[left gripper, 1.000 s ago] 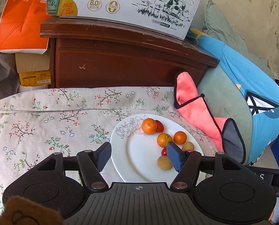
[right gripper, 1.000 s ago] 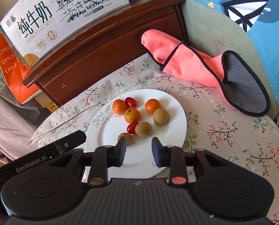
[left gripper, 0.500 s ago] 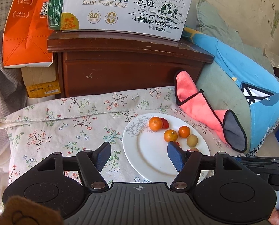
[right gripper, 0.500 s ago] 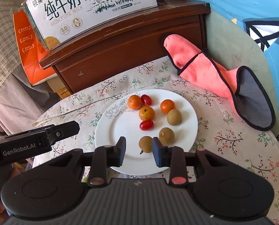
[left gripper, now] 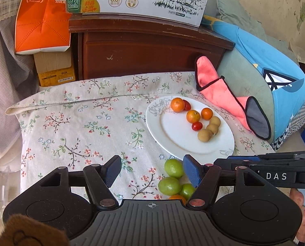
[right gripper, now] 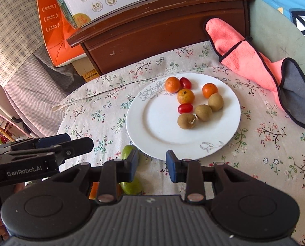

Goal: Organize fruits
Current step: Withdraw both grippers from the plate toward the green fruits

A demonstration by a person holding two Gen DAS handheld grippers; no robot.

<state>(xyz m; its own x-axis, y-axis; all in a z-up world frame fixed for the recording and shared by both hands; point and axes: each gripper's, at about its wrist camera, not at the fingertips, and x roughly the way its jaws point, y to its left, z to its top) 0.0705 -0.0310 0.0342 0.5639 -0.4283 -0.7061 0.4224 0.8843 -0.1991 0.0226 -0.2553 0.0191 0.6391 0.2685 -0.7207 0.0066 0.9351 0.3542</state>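
A floral cloth (left gripper: 87,123) covers the counter. On it, near the far right corner, sits a white plate (left gripper: 173,131). A pink mitt (left gripper: 220,90) lies at the far right edge. Green fruits (left gripper: 173,176) lie just beside the plate's near rim.

Both wrist views look steeply down from near, sharing the white plate (left gripper: 164,141) (right gripper: 136,127) from 2 sides.
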